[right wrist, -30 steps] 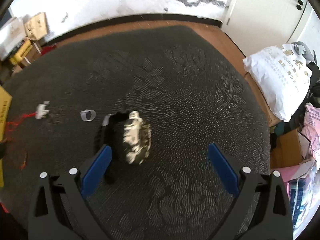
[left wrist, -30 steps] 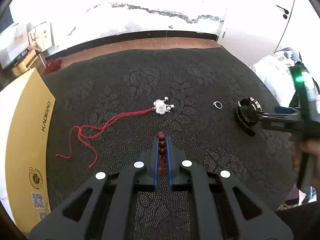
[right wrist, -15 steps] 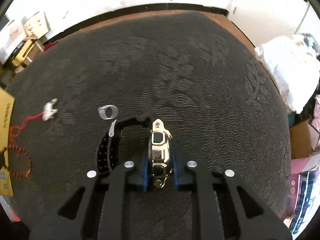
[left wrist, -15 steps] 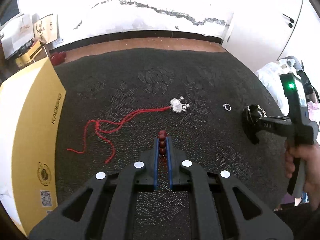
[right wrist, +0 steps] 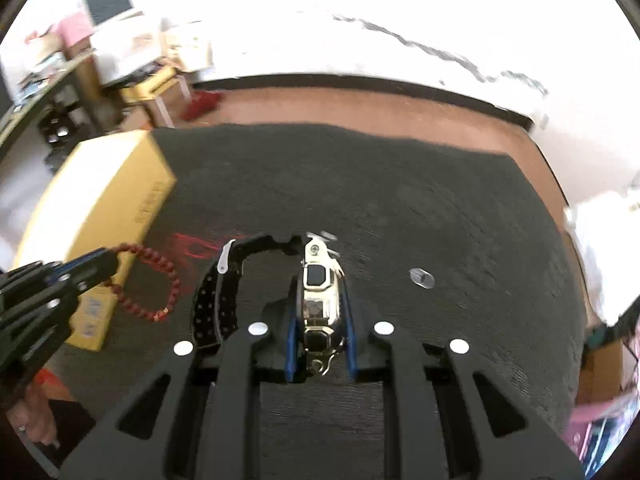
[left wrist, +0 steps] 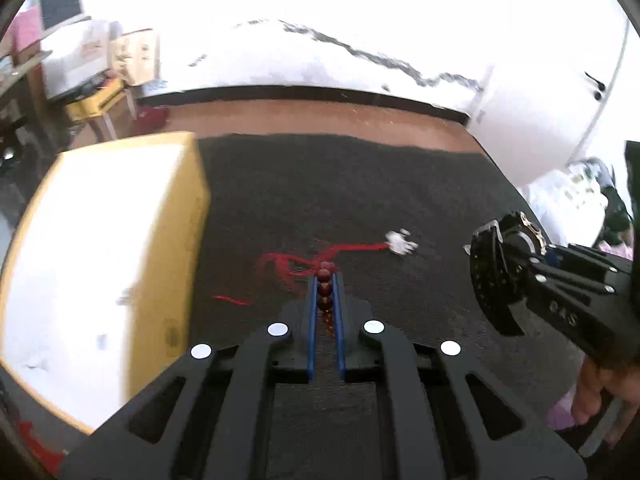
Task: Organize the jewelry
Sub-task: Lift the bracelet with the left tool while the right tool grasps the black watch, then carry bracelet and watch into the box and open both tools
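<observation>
A dark patterned carpet (right wrist: 400, 200) on the floor carries everything. The yellow box (left wrist: 100, 248) lies along its left edge, long axis running away from the person, left of both hands and nearer the left one. I'd judge the coming move turns on that. The right tool (right wrist: 318, 316) has its jaws narrowed onto the gold case of a watch (right wrist: 318, 300), the black strap curling off to the left. The left tool (left wrist: 325, 292) is pinched tight on a red bead bracelet (right wrist: 160, 280), which dangles. A red-corded pendant (left wrist: 400, 245) and a small ring (right wrist: 422, 278) lie loose mid-carpet.
</observation>
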The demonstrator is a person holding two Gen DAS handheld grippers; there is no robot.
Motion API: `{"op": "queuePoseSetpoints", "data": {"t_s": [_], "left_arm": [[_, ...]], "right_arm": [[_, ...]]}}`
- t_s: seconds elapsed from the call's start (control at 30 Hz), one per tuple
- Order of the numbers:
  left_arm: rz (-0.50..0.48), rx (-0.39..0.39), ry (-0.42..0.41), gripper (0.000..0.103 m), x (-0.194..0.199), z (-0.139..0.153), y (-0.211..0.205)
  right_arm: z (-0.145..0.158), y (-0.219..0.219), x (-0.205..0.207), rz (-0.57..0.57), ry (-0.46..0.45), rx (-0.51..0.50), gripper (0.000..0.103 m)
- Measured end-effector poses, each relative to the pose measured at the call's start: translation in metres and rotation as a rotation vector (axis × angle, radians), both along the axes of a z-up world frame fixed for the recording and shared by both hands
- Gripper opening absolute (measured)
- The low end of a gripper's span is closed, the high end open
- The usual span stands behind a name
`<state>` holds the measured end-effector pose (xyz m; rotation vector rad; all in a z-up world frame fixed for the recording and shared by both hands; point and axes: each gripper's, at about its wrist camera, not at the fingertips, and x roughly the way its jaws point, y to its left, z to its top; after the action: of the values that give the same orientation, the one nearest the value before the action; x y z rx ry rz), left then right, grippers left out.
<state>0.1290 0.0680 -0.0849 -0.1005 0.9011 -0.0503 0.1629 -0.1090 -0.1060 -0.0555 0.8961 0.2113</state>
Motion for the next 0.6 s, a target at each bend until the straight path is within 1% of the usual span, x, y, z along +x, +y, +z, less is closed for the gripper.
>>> {"op": "queuePoseSetpoints", "data": {"t_s": [0.07, 0.13, 0.3, 0.43, 0.53, 0.6], "left_arm": [[0.033, 0.0, 0.001, 0.007, -0.008, 0.007, 0.019], [0.075, -0.017, 0.015, 0.007, -0.019, 0.013, 0.045], [0.172, 0.003, 0.015, 0.007, -0.044, 0.034, 0.103], [0.227, 0.012, 0.016, 0.007, -0.058, 0.049, 0.14], [0.273, 0.056, 0.003, 0.007, -0.065, 0.06, 0.165], [0.298, 0.071, 0.0, 0.007, -0.066, 0.064, 0.178]], "right_arm": [[0.013, 0.026, -0.003, 0.051, -0.019, 0.011, 0.018], [0.024, 0.051, -0.006, 0.09, -0.033, 0.018, 0.018], [0.051, 0.117, -0.013, 0.201, -0.065, 0.054, 0.018], [0.069, 0.171, -0.021, 0.295, -0.09, 0.079, 0.018], [0.075, 0.203, -0.023, 0.342, -0.099, 0.083, 0.018], [0.082, 0.227, -0.027, 0.37, -0.103, 0.088, 0.018]]}}
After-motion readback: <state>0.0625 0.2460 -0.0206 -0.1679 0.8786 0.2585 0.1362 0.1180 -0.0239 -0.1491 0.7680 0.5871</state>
